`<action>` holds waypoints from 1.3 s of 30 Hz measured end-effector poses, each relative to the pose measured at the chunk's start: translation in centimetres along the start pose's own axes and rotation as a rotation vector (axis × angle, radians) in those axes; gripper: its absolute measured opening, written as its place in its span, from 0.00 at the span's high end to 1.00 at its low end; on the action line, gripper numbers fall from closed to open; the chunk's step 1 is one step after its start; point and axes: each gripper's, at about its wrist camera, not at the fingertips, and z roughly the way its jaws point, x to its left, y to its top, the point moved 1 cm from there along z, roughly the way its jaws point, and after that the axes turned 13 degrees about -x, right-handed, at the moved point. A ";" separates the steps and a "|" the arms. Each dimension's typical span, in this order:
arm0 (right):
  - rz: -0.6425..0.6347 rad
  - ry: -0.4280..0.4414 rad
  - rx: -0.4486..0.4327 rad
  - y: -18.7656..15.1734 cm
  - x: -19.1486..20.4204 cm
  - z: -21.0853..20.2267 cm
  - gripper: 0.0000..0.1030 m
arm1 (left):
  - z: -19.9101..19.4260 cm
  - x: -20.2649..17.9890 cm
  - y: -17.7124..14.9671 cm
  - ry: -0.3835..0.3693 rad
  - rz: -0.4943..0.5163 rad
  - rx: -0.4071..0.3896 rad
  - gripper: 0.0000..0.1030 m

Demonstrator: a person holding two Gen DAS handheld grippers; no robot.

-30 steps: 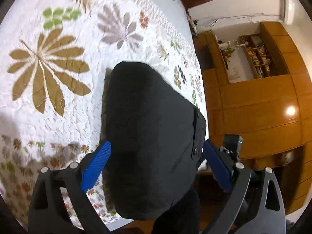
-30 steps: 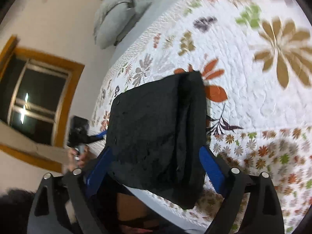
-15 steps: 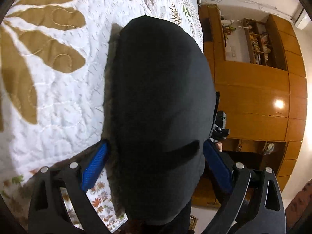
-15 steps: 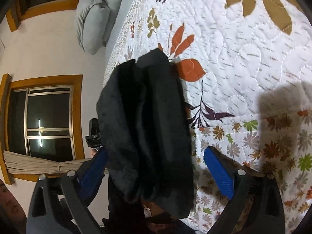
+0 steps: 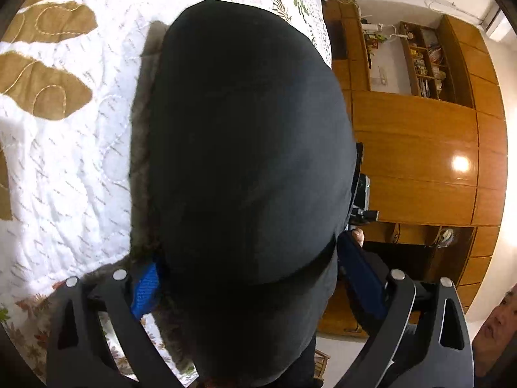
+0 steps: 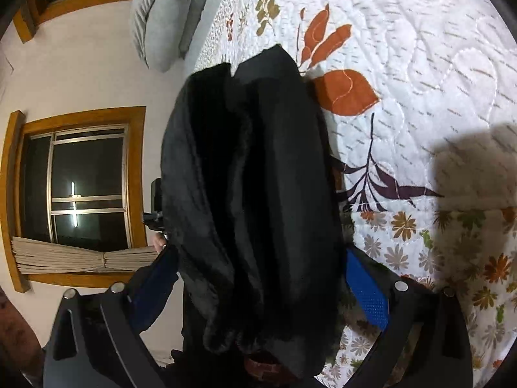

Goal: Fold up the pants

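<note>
The black pants [image 5: 245,135] lie folded into a thick bundle on the flowered white quilt [image 5: 64,168], at the bed's edge. My left gripper [image 5: 248,268] is open, its blue fingers [image 5: 147,286] straddling one end of the bundle. From the opposite side, my right gripper [image 6: 261,258] is open too, a blue finger [image 6: 366,291] on each side of the pants [image 6: 252,177], whose stacked layers and fuzzy lining show. Each gripper's far end peeks out behind the bundle in the other's view. The fingertips are partly hidden by cloth.
The quilt [image 6: 420,80] stretches away with free room beyond the bundle. Grey pillows [image 6: 161,16] lie at the bed's head. A wooden wardrobe wall [image 5: 413,161] stands past one bed edge, a dark window [image 6: 84,187] past the other. A person [image 5: 497,323] is at the lower right.
Both grippers have moved in closer and lower around the pants, so the bundle now fills the space between their fingers. The fingers kept the same wide spread.
</note>
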 end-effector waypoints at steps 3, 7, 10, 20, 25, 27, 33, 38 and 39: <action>-0.014 0.010 0.013 -0.3 0.6 0.8 0.03 | 0.3 -0.8 -0.3 0.038 0.046 0.010 0.08; -0.062 -0.003 0.022 -0.3 1.8 2.0 0.13 | 0.2 -0.8 -0.1 0.064 0.054 -0.005 0.25; -0.082 -0.008 0.014 -0.2 2.3 2.1 0.38 | -0.7 -0.7 0.0 0.032 0.046 -0.020 0.47; -0.135 0.025 -0.001 0.3 6.3 2.0 0.58 | -2.8 -1.9 0.9 -0.035 0.068 -0.083 0.72; -0.174 0.036 0.013 2.6 8.7 4.6 0.58 | -5.7 -1.6 3.1 -0.030 0.098 -0.122 0.72; -0.192 0.042 0.021 4.3 10.0 6.6 0.58 | -7.0 -1.7 4.8 -0.015 0.110 -0.144 0.72; -0.241 0.053 0.021 10.4 13.2 12.9 0.58 | -10.3 -1.1 11.8 0.027 0.138 -0.188 0.72; -0.258 0.036 0.025 14.7 14.0 17.5 0.58 | -11.2 0.2 18.0 0.064 0.146 -0.200 0.72; -0.254 0.032 0.029 15.5 13.8 18.2 0.58 | -11.3 0.7 18.9 0.067 0.144 -0.197 0.72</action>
